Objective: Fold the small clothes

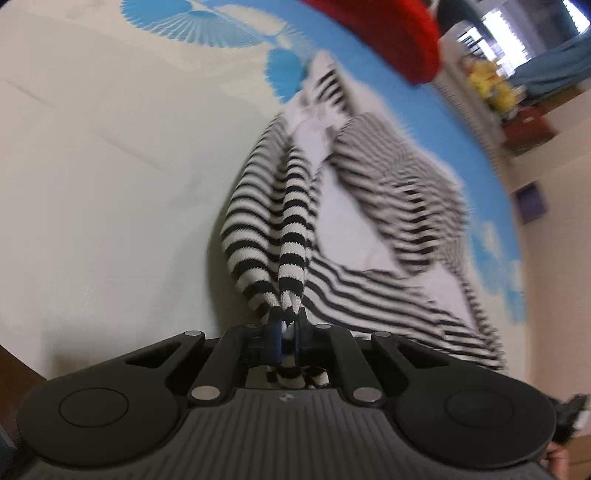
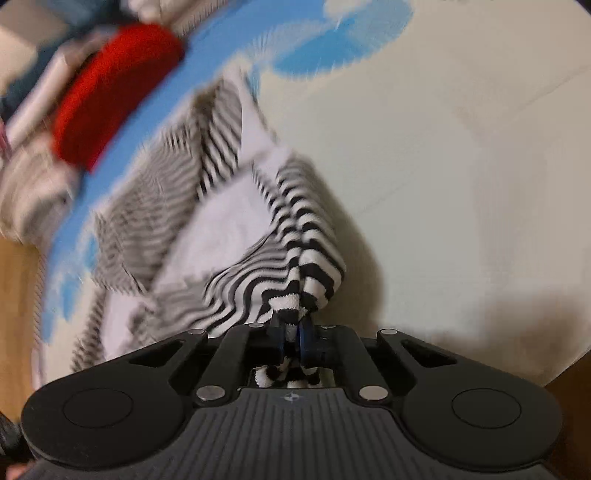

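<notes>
1. My left gripper is clenched on a bunched edge of the black-and-white striped knit garment; my right gripper pinches another edge.
2. Judgement: lift both evenly, keep the edge taut, lay it over squarely.
3. Garment: soft, rumpled, white inner panel showing, trailing across the cream sheet with blue fan print.
4. Beyond: red cloth.

Bedsheet (striped garment, red cloth)
</notes>
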The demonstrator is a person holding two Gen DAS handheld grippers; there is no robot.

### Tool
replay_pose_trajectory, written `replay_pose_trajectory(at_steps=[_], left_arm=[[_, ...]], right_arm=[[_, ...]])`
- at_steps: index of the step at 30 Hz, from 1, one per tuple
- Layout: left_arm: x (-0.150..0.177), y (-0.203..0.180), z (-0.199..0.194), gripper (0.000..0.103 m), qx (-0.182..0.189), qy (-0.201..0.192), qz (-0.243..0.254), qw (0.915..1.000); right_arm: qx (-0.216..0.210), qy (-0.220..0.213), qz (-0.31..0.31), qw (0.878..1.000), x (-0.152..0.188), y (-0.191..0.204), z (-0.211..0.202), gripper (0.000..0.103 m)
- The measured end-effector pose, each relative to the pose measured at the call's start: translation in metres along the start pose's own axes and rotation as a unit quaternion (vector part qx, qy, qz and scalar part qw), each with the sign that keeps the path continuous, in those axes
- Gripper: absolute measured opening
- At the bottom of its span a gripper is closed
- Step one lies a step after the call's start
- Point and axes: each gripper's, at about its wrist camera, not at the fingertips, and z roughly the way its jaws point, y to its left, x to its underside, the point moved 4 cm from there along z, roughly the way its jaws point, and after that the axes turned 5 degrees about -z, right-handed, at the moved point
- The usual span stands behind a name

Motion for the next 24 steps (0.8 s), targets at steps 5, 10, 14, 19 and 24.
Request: replay_pose_trajectory(at_steps=[5, 10, 14, 19, 24], left_arm=[[0.013, 0.005, 0.011, 0.007, -0.042, 0.049, 0.028, 0.9975], [-0.002, 0.021, 0.033, 0.046, -0.092, 0.086, -0.013, 0.992], [-0.011, 0.029, 0.044, 0.05, -0.097, 0.093, -0.037, 0.9902], [-0.012, 0.035, 0.052, 0.05, -0.1, 0.097, -0.04, 0.9894], [-0.007, 0.032, 0.058, 0.05, -0.109, 0.097, -0.02, 0.9891]], right_arm=[[-0.008, 0.014, 0.012, 1.0, 0.005, -0.027, -0.018, 0.006], [0.038, 0.08, -0.042, 0.995, 0.023, -0.021, 0.002, 0.019], [0.056, 0.08, -0.027, 0.995, 0.018, -0.021, 0.007, 0.052], [0.07, 0.095, -0.032, 0.993, 0.023, -0.015, 0.019, 0.051], [0.079, 0.1, -0.059, 0.99, 0.03, -0.002, 0.028, 0.051]])
